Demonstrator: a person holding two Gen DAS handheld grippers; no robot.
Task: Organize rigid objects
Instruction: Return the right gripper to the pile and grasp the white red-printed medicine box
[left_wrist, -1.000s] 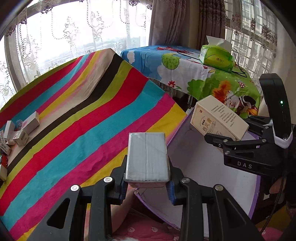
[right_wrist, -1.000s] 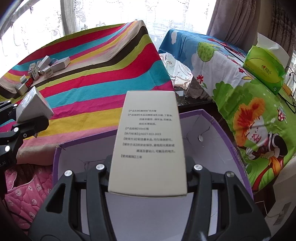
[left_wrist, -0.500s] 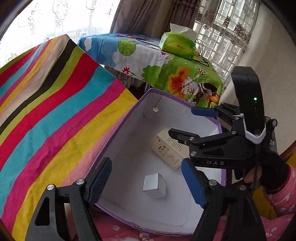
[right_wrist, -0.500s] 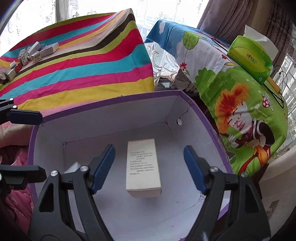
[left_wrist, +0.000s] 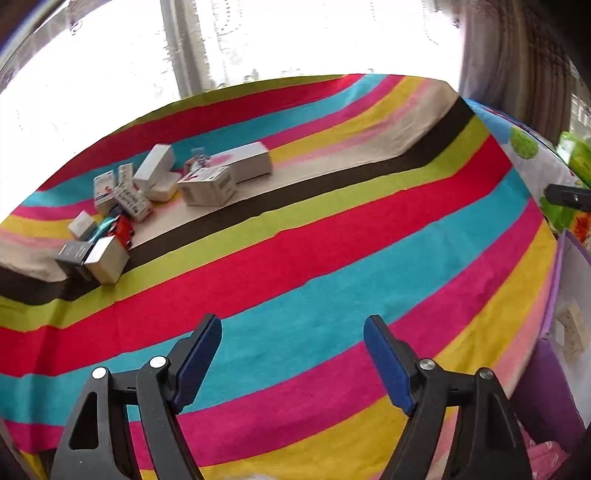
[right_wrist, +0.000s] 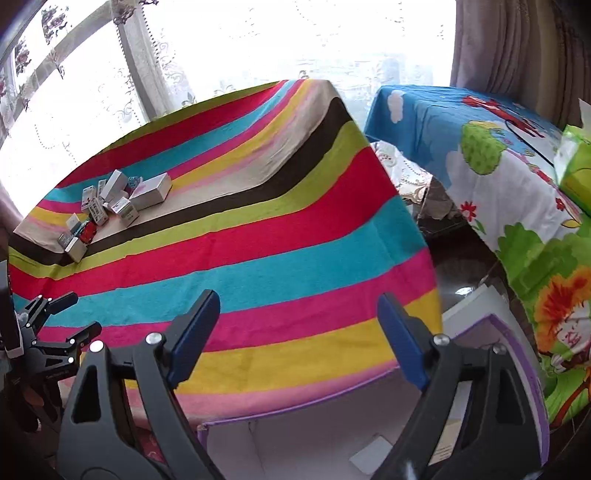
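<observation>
A pile of several small cartons (left_wrist: 166, 192) lies at the far left of the striped table (left_wrist: 332, 258); it also shows in the right wrist view (right_wrist: 110, 203). My left gripper (left_wrist: 291, 325) hangs open over the cyan and pink stripes with nothing between its fingers. My right gripper (right_wrist: 297, 297) is over the table's near edge and the purple box (right_wrist: 509, 332); its jaws are opening and are empty. A cream carton (left_wrist: 572, 328) lies inside the purple box (left_wrist: 554, 280). The left gripper (right_wrist: 55, 321) appears low at the left of the right wrist view.
A second table with a cartoon cloth (right_wrist: 498, 155) stands to the right and carries a green tissue pack (right_wrist: 576, 170). There is a dark gap between the two tables. Lace curtains and a bright window (right_wrist: 258, 44) lie behind.
Both grippers let go of their cartons, which now lie in the purple box. Both then swung left, from over the box to the striped table, with jaws wide.
</observation>
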